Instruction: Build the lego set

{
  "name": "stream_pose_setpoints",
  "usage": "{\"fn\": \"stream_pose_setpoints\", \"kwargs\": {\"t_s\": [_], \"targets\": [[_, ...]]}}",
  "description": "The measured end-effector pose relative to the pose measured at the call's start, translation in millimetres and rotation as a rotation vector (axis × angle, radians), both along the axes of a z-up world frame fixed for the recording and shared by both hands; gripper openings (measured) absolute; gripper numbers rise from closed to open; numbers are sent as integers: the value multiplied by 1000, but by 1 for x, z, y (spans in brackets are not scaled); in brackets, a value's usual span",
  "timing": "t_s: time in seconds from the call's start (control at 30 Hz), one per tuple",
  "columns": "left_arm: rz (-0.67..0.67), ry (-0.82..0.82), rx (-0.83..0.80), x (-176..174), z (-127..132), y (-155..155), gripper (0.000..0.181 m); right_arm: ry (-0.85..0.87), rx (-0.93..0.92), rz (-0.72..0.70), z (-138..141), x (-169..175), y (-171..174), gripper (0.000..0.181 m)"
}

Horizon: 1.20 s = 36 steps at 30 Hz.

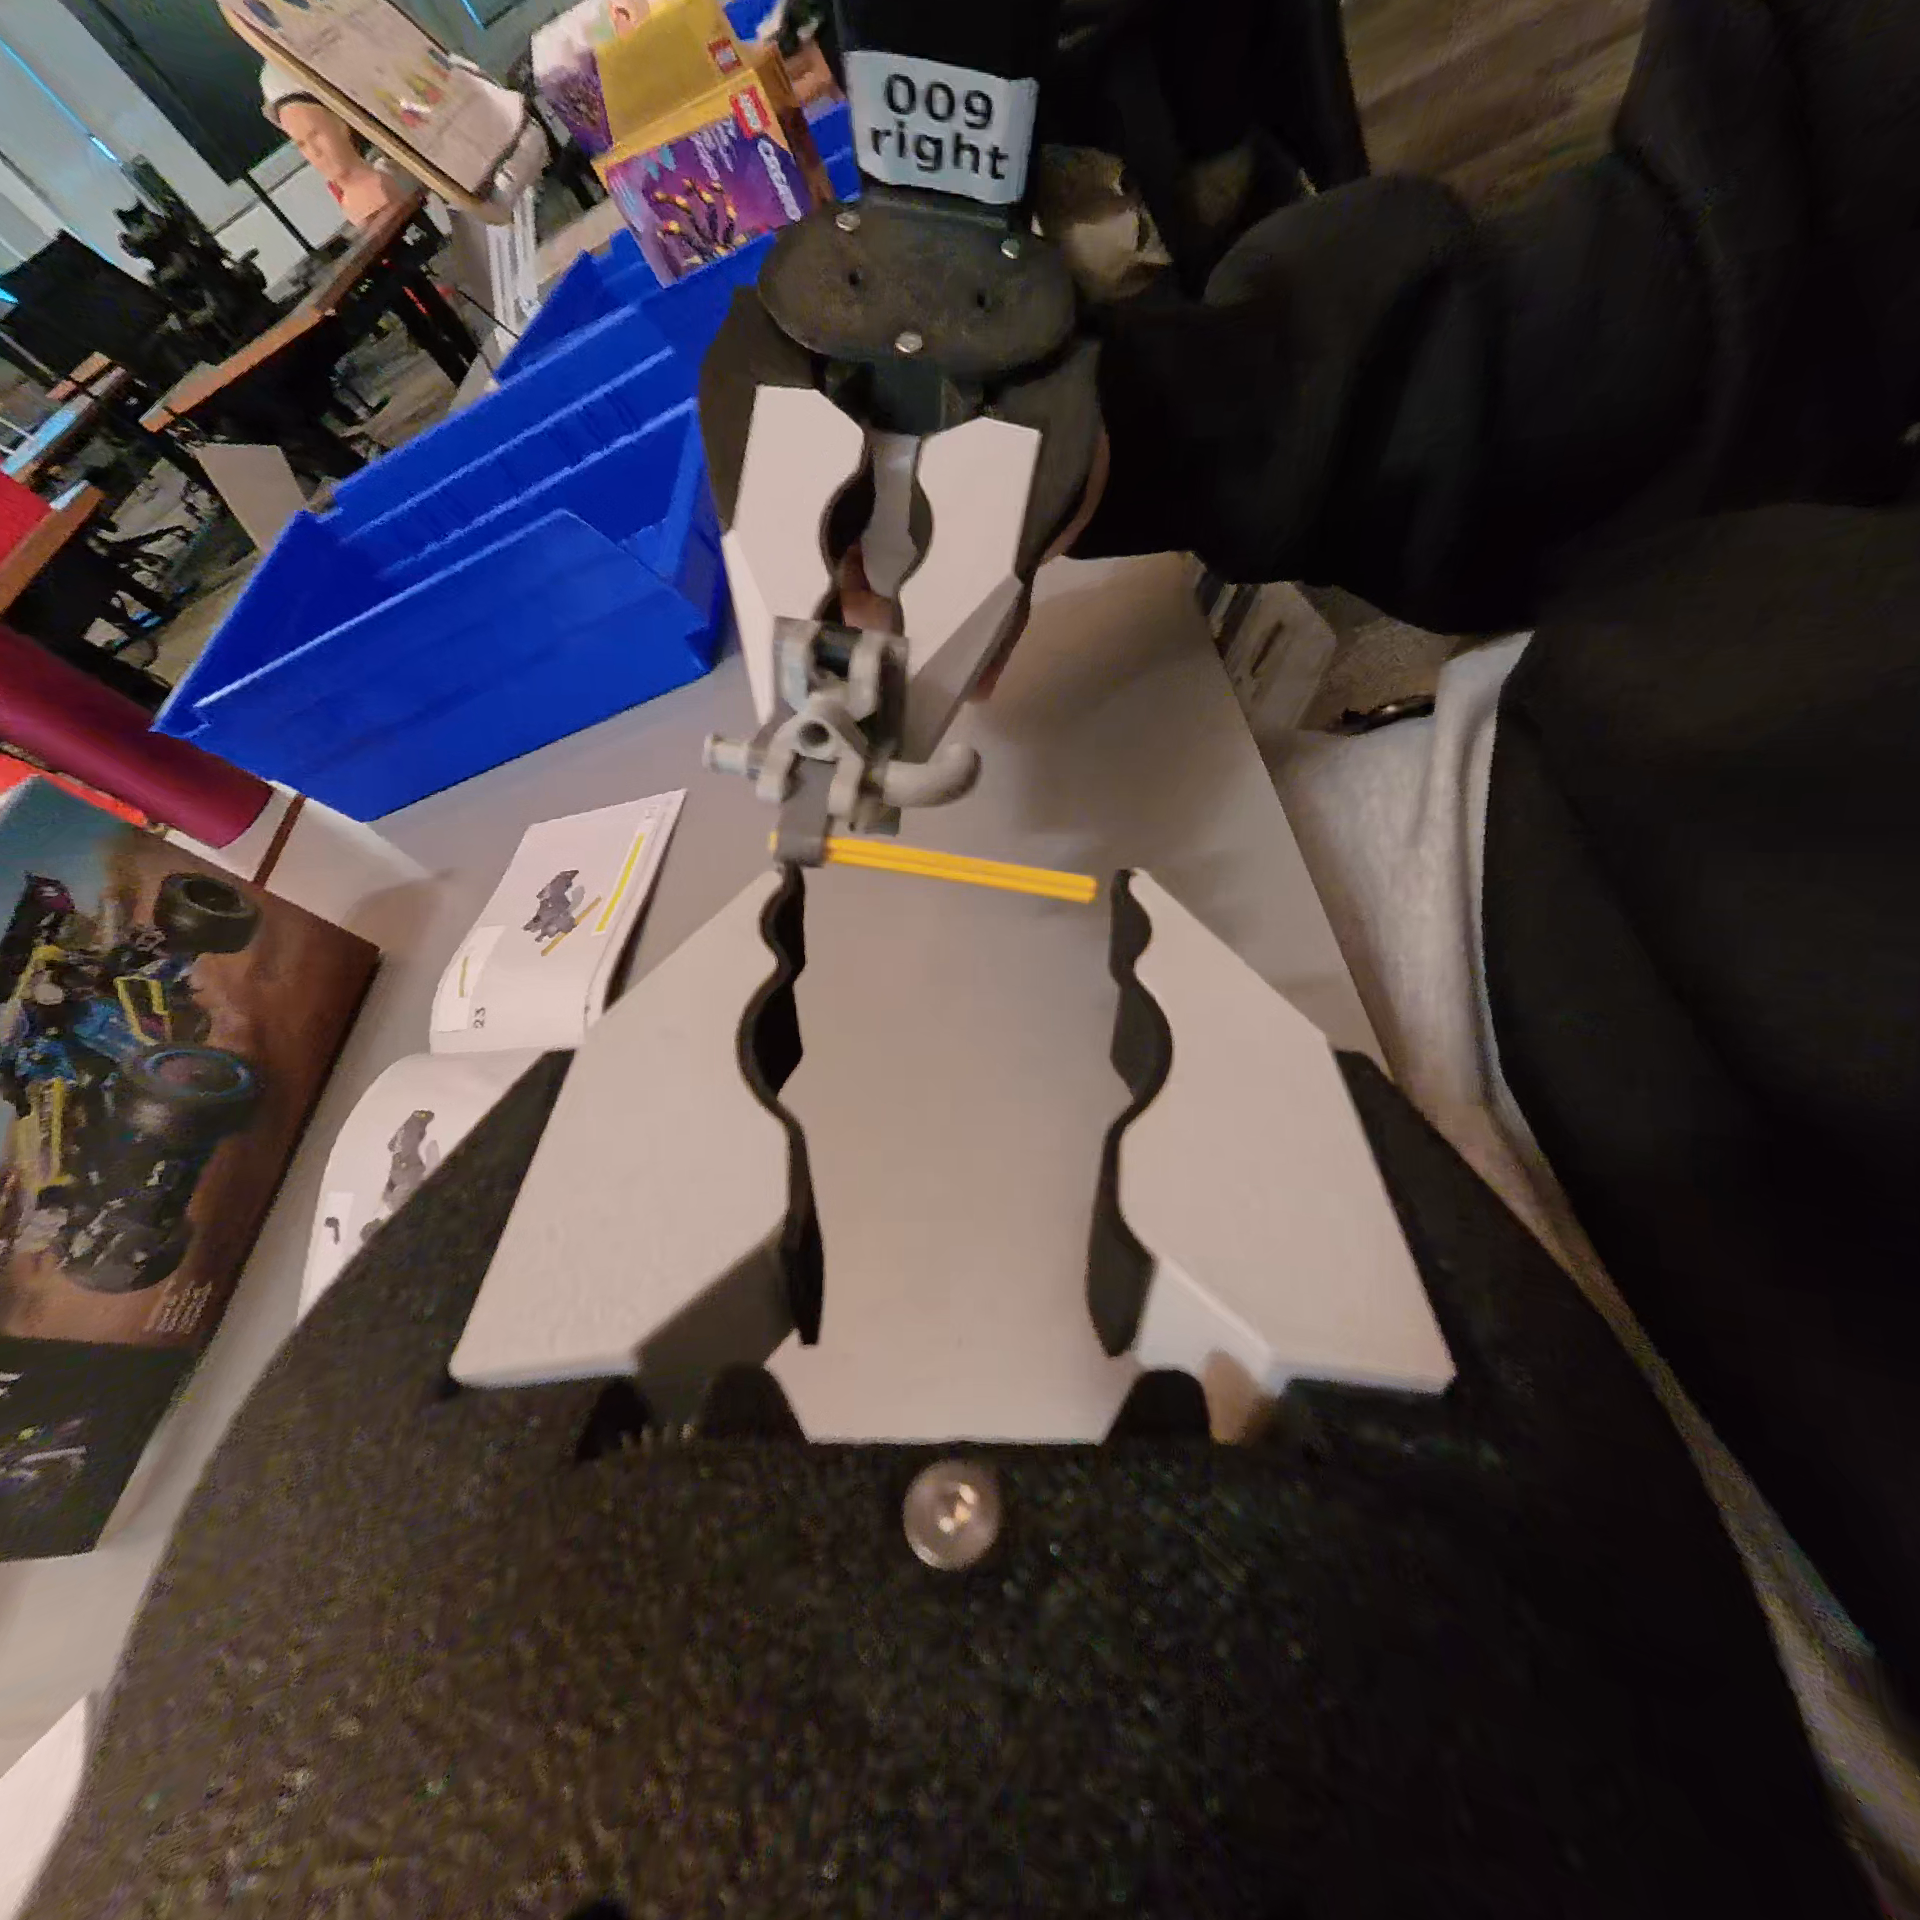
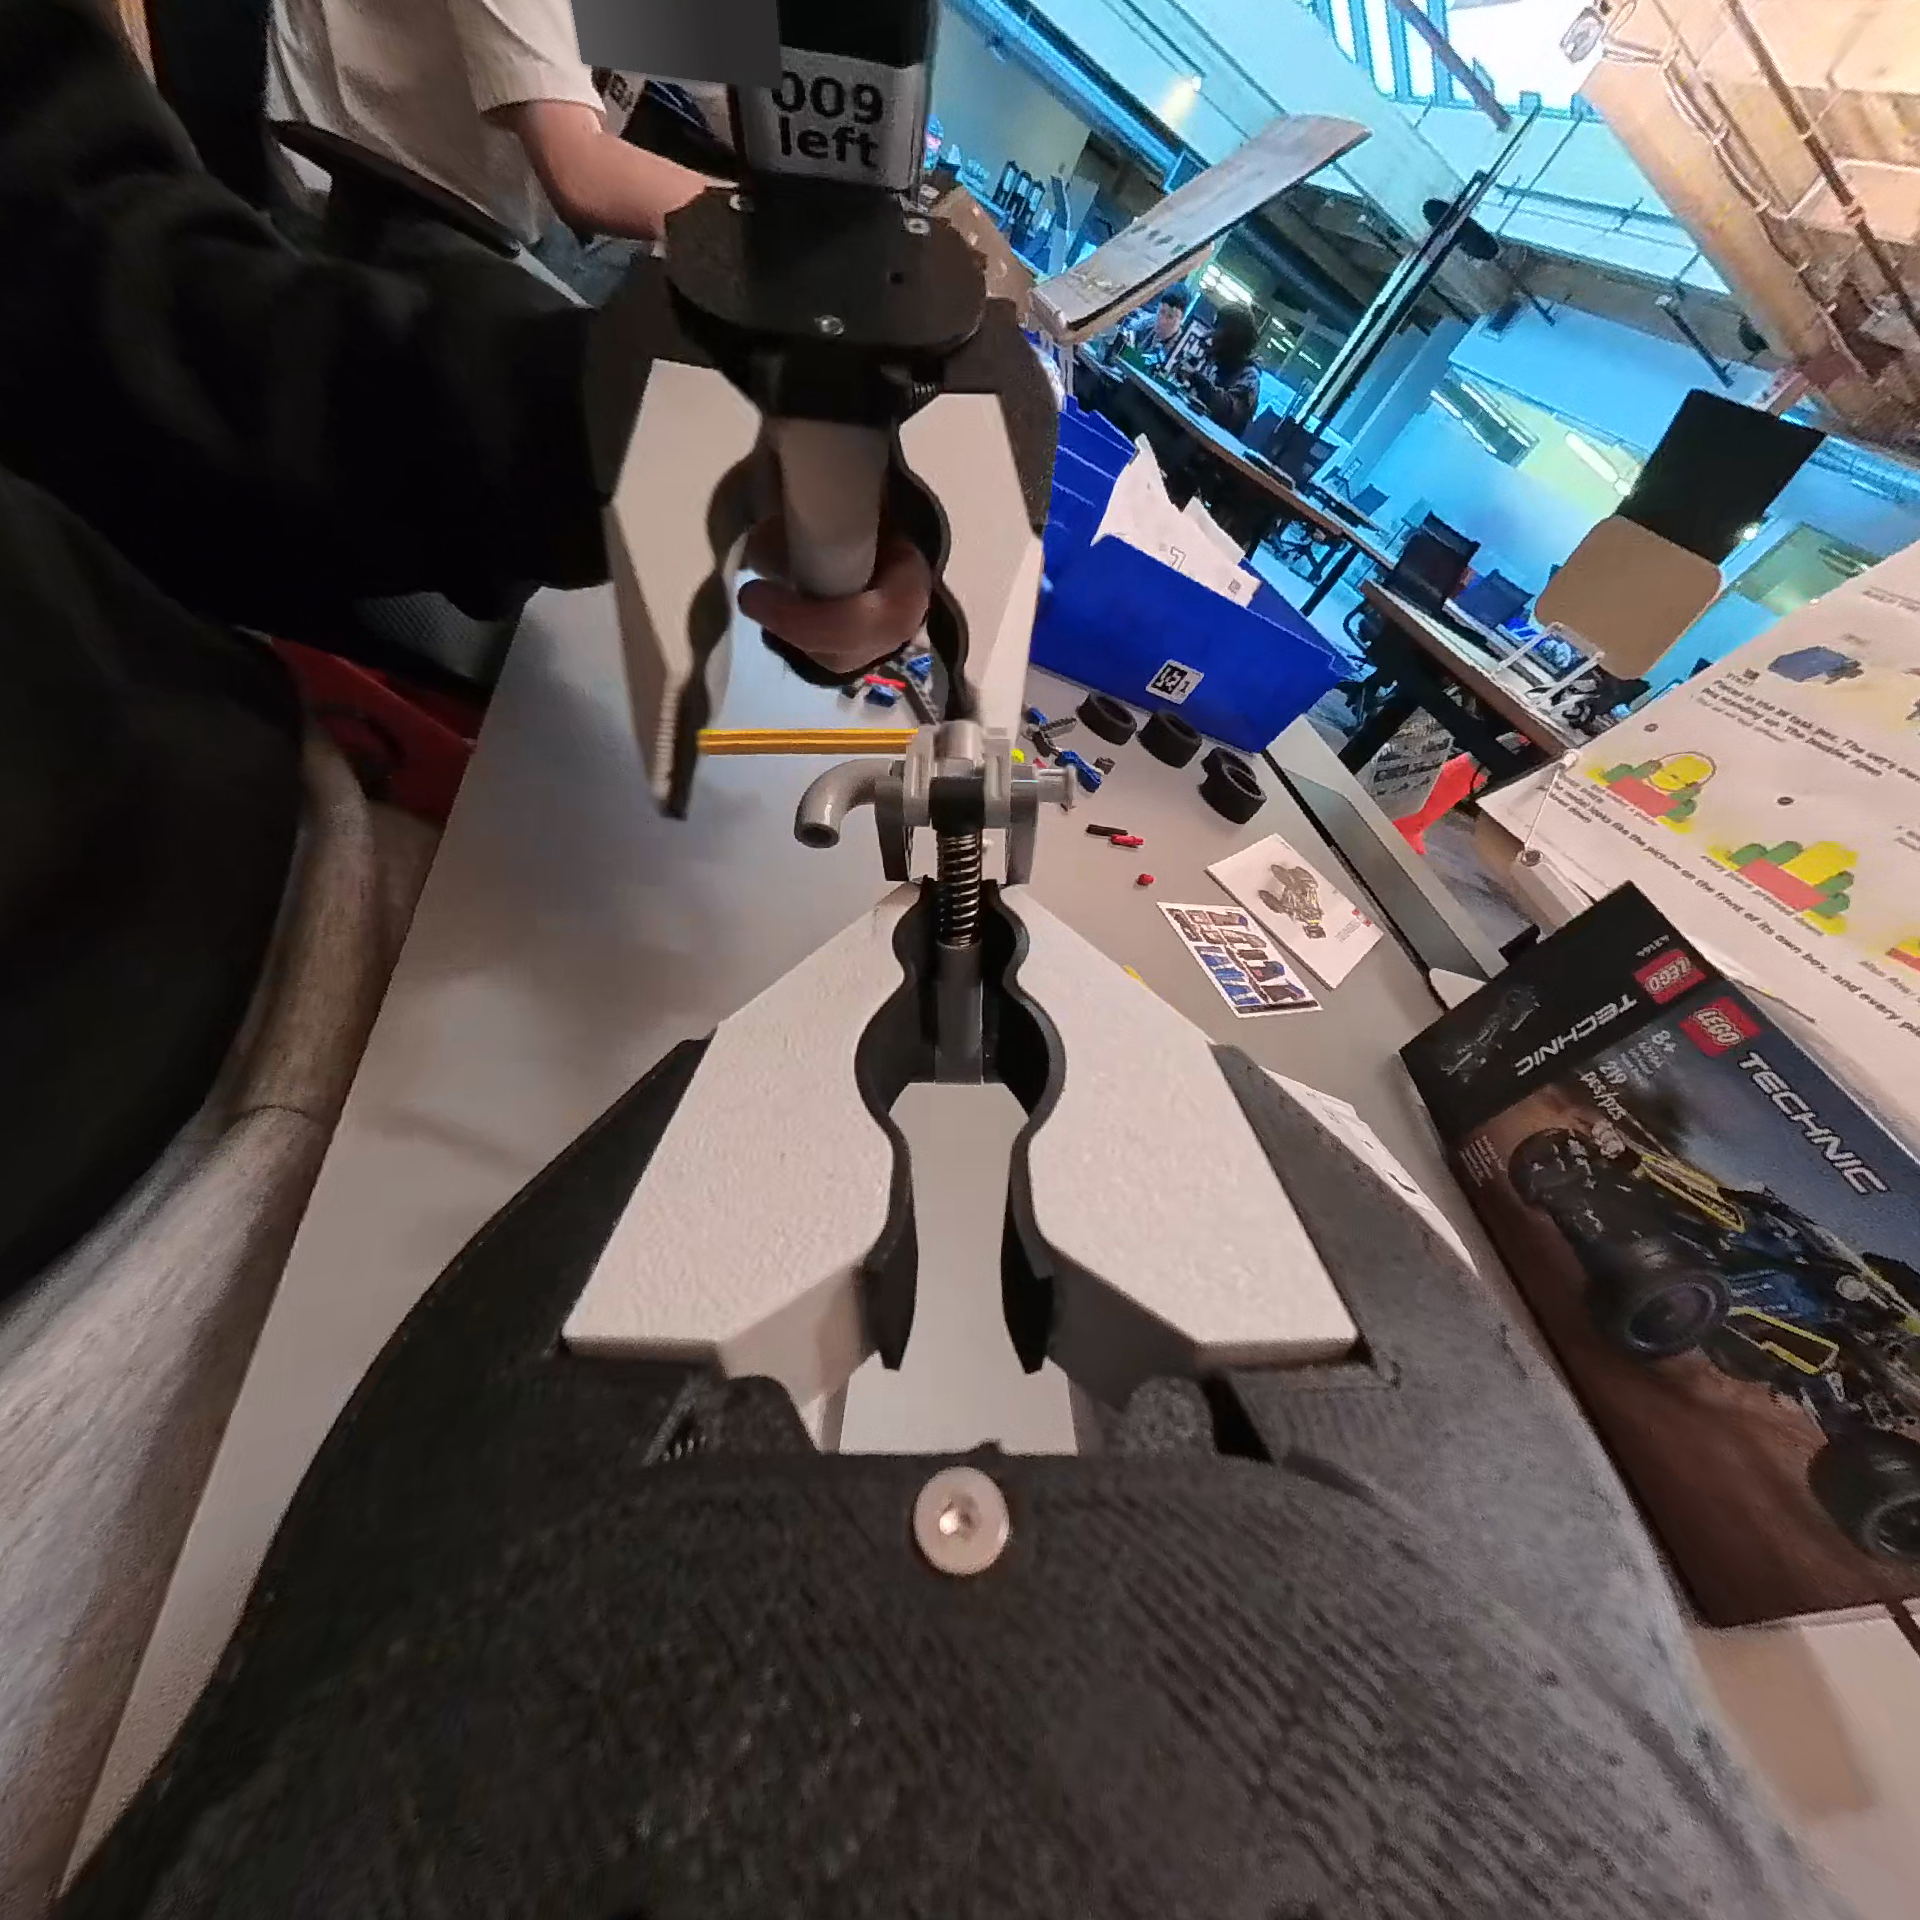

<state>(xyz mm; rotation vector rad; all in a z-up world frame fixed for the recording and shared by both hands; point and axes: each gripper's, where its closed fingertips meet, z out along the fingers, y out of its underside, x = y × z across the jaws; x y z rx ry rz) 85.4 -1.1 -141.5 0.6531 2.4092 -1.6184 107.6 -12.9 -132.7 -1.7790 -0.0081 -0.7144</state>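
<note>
Tyres [image 2: 1169,736] behind grey assembly [image 2: 940,800], blue bins [image 1: 468,623] beside

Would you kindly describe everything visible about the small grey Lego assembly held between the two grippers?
The grey Lego assembly is a cluster of light-grey plastic connectors with a curved pipe piece to one side, a dark shock absorber with a coiled metal spring, and a yellow axle jutting sideways. It hangs above the table, clamped by the right gripper; the left gripper flanks the axle, open.
</note>
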Motion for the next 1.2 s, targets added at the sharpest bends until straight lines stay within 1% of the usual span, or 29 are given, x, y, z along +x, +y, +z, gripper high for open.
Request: {"fn": "stream_pose_setpoints", "kwargs": {"t_s": [0.07,0.17,0.27,0.33,0.37,0.4,0.43,0.5,0.6,0.63,0.67,0.73,0.77,0.8,0.87,0.97,1.07,1.2], "targets": [[9,6,-12,2,3,-1,53,5,5,-7,2,0,0,5],[23,-19,-5,5,-1,-2,53,16,-9,-26,-1,3,-1,5],[3,28,-21,2,1,-3,39,21,15,-58,2,7,-5,5],[50,55,-88,11,11,-6,29,-2,54,-138,11,18,-14,5],[72,66,-115,15,14,-6,25,-8,63,-143,14,18,-15,5],[95,89,-119,19,14,-6,32,2,64,-153,14,19,-16,5],[115,126,-101,23,11,-6,33,-1,56,-208,14,25,-20,6],[113,220,-70,22,5,-8,44,-33,42,-329,13,40,-29,5],[220,338,-96,38,2,-15,43,-52,49,-445,9,53,-35,5],[269,374,-106,46,1,-16,39,-47,48,-472,7,56,-36,5],[319,400,-131,54,2,-17,30,-41,45,-502,5,59,-37,5],[404,431,-190,68,5,-17,21,-55,27,-551,2,64,-37,5],[468,429,-196,77,3,-15,7,-55,33,-580,1,67,-38,5],[512,421,-198,84,-1,-14,4,-52,43,-613,0,70,-37,5],[596,365,-205,95,-6,-13,2,-45,55,-685,-5,75,-37,5],[698,162,-216,108,-9,-9,1,21,118,-743,-13,79,-32,6],[745,67,-278,110,-3,-10,2,71,200,-761,-12,79,-32,6],[740,-18,-336,107,3,-11,1,133,319,-724,-9,79,-33,9]]}}
